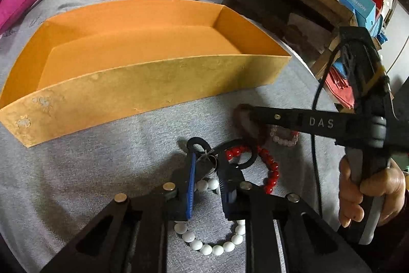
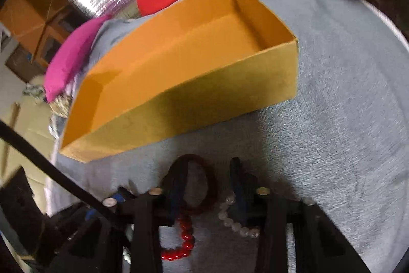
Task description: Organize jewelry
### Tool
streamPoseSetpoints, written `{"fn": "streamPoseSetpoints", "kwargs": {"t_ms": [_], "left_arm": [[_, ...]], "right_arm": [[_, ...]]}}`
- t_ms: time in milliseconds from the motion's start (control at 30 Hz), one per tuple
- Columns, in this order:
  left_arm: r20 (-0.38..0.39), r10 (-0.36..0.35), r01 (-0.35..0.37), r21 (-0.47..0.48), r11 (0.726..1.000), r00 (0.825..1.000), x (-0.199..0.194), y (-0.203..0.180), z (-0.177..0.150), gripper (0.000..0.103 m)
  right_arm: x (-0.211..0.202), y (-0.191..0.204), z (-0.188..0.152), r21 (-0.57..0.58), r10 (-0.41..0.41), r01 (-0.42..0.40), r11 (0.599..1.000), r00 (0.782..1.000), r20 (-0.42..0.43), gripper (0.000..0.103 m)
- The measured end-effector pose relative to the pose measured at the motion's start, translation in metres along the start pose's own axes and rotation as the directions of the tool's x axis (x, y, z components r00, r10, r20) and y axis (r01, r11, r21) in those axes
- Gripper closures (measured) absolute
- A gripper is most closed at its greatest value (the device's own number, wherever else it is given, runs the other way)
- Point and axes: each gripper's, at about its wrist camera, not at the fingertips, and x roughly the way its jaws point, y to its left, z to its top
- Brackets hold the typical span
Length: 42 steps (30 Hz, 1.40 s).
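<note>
Grey fleece cloth (image 1: 102, 165) covers the table in the left wrist view, with a long open orange cardboard box (image 1: 143, 83) lying across it at eleven o'clock. The left gripper (image 1: 207, 160) sits low at six o'clock, jaws parted a little around a black ring-shaped bangle (image 1: 245, 157) with a thin wire loop; whether they grip it is unclear. A white bead bracelet (image 1: 212, 244) lies under it, a red bead bracelet (image 1: 271, 170) at three o'clock. The right gripper (image 1: 248, 117) reaches in from the right, its tip at a dark brown bracelet (image 1: 242, 124).

Right wrist view: same cloth, box (image 2: 204, 99) at eleven o'clock. Jaws stand apart, one finger inside the brown bracelet (image 2: 212, 186); clear beads (image 2: 232, 221) just right.
</note>
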Motion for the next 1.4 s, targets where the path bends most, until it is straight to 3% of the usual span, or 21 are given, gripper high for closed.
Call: {"fn": "streamPoseSetpoints", "kwargs": {"t_ms": [100,600,1133,1200,1267,1400], "left_arm": [[0.002,0.016,-0.016,-0.014,1.0,1.0,0.0,0.004,0.001,0.085],[0.084,0.072,-0.064,-0.102,0.993,0.994,-0.035,0.043,0.006,0.085],[0.01,0.13,-0.127,-0.156,0.98,0.991,-0.031,0.068,-0.005,0.085],[-0.002,0.126,-0.124,-0.18,0.976,0.992,-0.03,0.072,-0.006,0.081],[-0.012,0.113,-0.114,-0.203,0.972,0.993,-0.029,0.073,-0.006,0.063],[-0.007,0.102,-0.101,-0.226,0.969,0.995,-0.031,0.074,-0.005,0.054]], "right_arm": [[-0.004,0.002,-0.004,-0.006,-0.024,0.024,1.0,1.0,0.018,0.094],[-0.04,-0.013,-0.011,0.06,0.071,-0.076,0.995,0.993,0.09,0.094],[-0.025,0.009,-0.018,0.04,0.102,-0.103,0.994,0.994,0.035,0.094],[-0.02,0.012,-0.017,0.041,0.093,-0.094,0.995,0.995,0.032,0.095],[-0.017,0.011,-0.016,0.046,0.086,-0.087,0.995,0.996,0.025,0.095],[-0.011,0.01,-0.015,0.047,0.055,-0.055,0.997,0.998,0.014,0.094]]}}
